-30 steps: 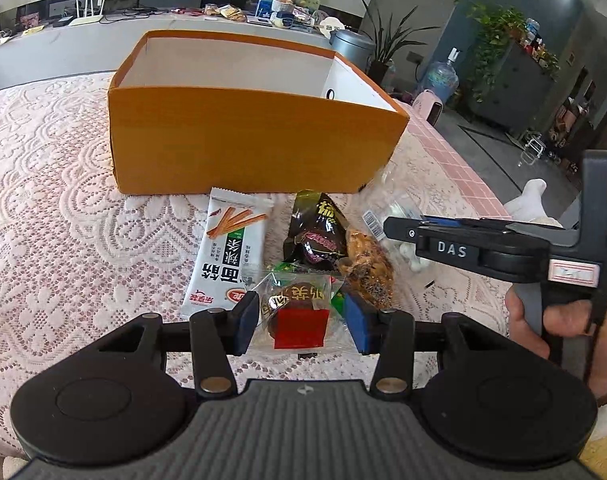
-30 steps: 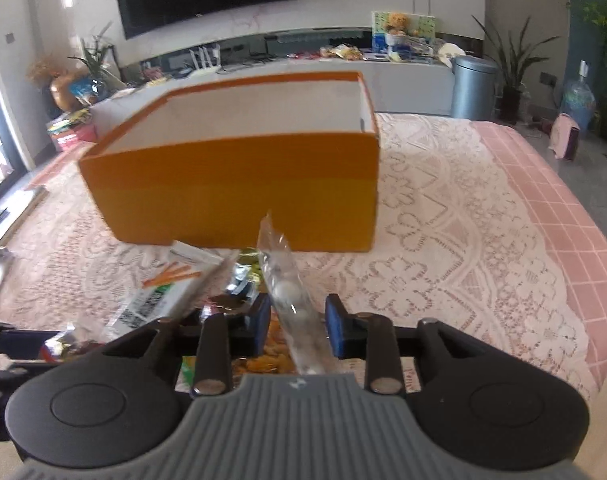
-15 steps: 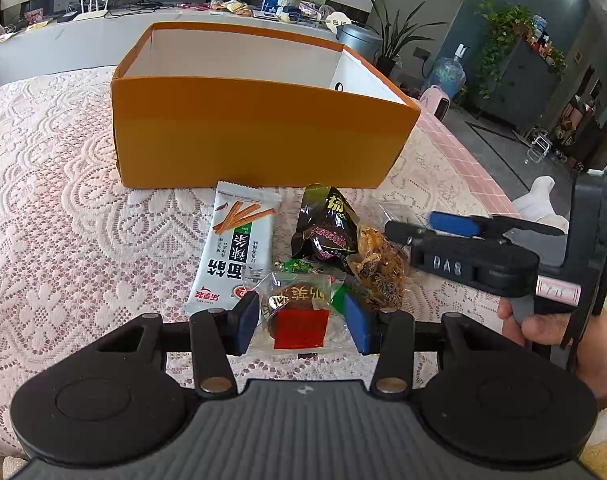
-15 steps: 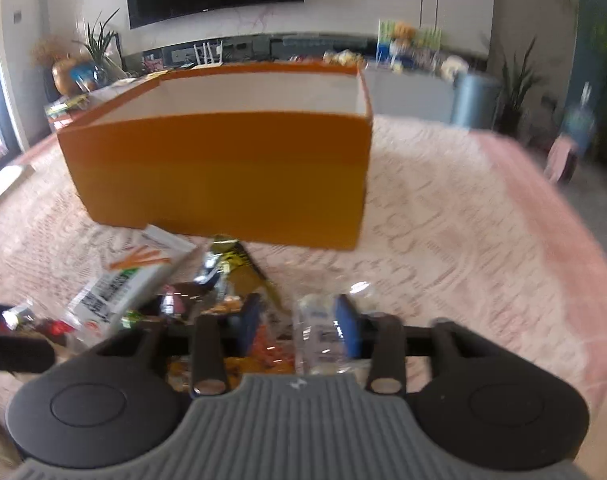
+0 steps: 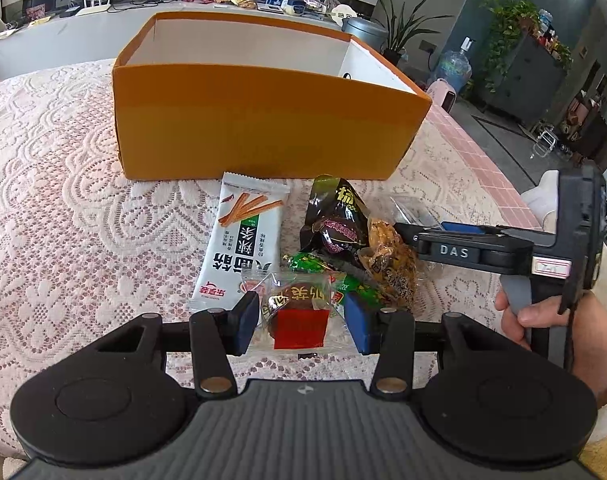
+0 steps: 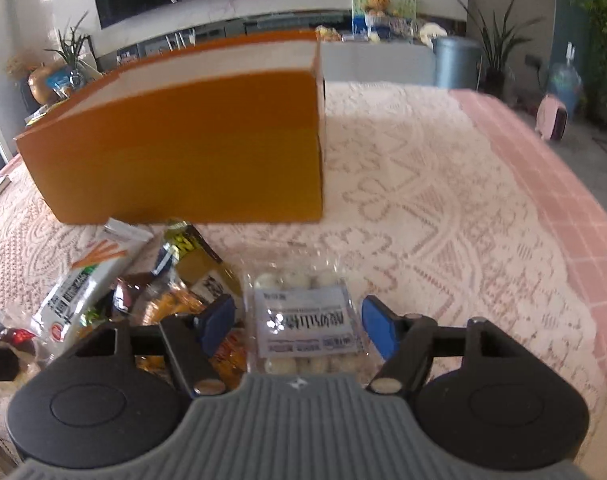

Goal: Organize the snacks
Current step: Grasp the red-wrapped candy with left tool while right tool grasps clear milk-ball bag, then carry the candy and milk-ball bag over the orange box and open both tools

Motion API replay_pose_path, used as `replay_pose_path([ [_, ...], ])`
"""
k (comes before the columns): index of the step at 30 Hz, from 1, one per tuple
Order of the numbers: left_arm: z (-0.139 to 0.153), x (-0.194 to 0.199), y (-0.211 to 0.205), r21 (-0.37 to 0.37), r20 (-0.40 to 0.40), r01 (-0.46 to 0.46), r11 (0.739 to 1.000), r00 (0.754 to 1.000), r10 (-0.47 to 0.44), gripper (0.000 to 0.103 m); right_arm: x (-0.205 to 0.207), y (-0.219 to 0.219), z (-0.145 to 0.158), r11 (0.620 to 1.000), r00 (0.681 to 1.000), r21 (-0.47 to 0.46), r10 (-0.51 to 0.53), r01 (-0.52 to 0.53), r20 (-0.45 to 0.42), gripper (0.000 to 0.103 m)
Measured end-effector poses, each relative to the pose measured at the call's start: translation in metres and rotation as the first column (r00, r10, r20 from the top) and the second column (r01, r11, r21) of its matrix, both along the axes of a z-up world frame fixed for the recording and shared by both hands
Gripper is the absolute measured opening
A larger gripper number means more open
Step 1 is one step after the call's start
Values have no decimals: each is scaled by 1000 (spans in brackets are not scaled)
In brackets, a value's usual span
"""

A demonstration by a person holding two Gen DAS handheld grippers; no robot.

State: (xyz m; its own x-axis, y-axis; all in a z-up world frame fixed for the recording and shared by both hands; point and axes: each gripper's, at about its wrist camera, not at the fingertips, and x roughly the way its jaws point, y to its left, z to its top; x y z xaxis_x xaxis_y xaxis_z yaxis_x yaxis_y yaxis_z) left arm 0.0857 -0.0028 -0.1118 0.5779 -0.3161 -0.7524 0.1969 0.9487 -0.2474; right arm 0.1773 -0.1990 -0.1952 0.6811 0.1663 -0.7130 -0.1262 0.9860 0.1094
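An open orange box (image 5: 263,120) stands on the lace tablecloth; it also shows in the right wrist view (image 6: 183,148). Snacks lie in front of it: a white stick-snack packet (image 5: 239,244), a black packet (image 5: 335,220), a brown nut packet (image 5: 391,264) and green candies (image 5: 315,264). My left gripper (image 5: 299,316) is open around a clear packet with a red label (image 5: 299,312). My right gripper (image 6: 299,324) is open around a clear pack of white balls (image 6: 303,316) that lies flat on the table. The right gripper also shows in the left wrist view (image 5: 419,232).
The table's pink checked edge (image 6: 563,200) runs along the right. A counter with clutter (image 5: 239,0), a grey bin (image 6: 459,60) and plants (image 5: 507,32) stand beyond the table.
My right gripper has opened wide and the clear pack of white balls, held upright between its pads a second ago, now lies flat between them. The left gripper has barely moved.
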Motion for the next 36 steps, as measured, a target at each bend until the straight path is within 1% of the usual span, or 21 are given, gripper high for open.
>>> replay_pose_path([
  [3, -1, 0, 0, 2, -5, 1, 1000, 1000, -1, 53, 3, 0, -5, 1000, 1000, 9, -5, 6, -4, 68],
  [7, -3, 1, 2, 2, -12, -9, 1000, 1000, 9, 53, 0, 4, -5, 1000, 1000, 6, 7, -7, 7, 58],
  [13, 1, -2, 5, -6, -1, -16, 1000, 1000, 16, 53, -7, 3, -1, 1000, 1000, 16, -8, 8, 10, 57],
  [16, 5, -3, 8, -15, 7, -27, 1000, 1000, 27, 53, -13, 3, 7, 1000, 999, 17, -6, 5, 34, 56],
  [21, 18, 0, 12, -17, 37, -33, 999, 999, 34, 53, -27, 8, 32, 999, 995, 32, 12, -16, 97, 56],
  [27, 52, 14, 21, 0, 110, -61, 998, 992, 61, 53, -35, 19, 71, 996, 986, 45, 64, -72, 157, 56],
  [31, 76, 30, 24, 9, 153, -80, 997, 985, 78, 53, -33, 28, 98, 992, 976, 38, 110, -119, 190, 56],
  [36, 97, 52, 23, -4, 186, -86, 996, 979, 85, 53, -14, 35, 127, 988, 967, 25, 144, -152, 212, 57],
])
